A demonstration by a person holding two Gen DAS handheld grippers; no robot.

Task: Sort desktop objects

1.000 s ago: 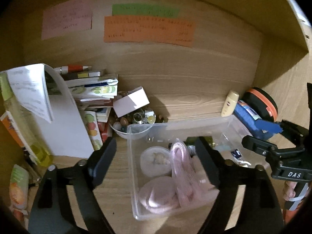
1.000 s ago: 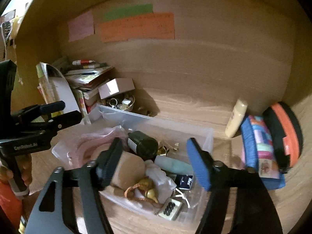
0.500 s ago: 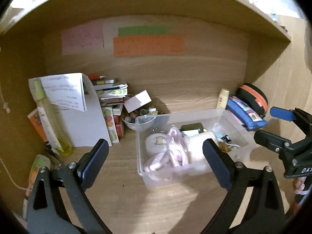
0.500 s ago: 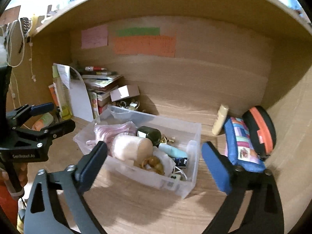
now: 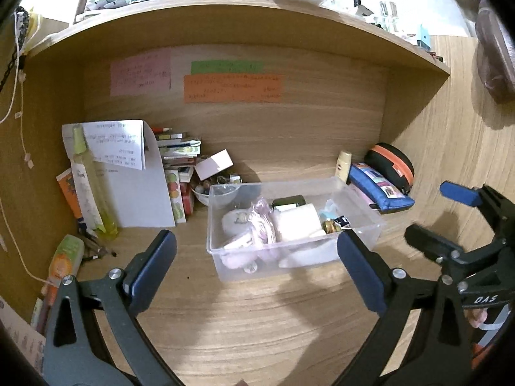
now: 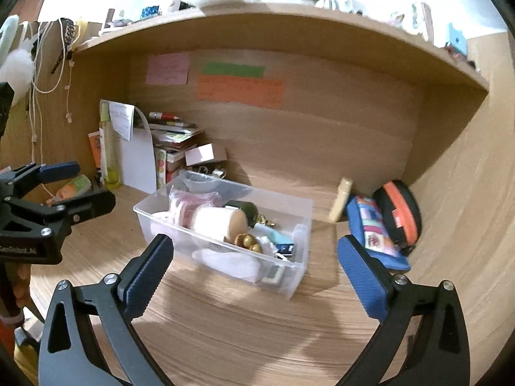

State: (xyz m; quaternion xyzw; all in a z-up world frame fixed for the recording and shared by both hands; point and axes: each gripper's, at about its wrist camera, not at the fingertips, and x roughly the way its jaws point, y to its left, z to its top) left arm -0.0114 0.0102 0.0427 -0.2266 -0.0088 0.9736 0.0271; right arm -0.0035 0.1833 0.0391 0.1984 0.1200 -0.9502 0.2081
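Both grippers, left (image 5: 254,257) & right (image 6: 254,257), fingers wide/empty; clear bin (image 5: 360,228) between, pouches (image 5: 379,186) beside.

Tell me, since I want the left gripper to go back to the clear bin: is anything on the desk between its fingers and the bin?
Nothing visible. Bare desk lies between the open left gripper and the near wall of the bin. The right gripper hangs off to the right, clear of that path.

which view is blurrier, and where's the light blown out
Right wrist view: smeared, worst around the cream tube and blue pouch. Left wrist view: sharp, clear bin crisp. Both: top shelf overexposed, alcove dim, edges bent by fisheye.
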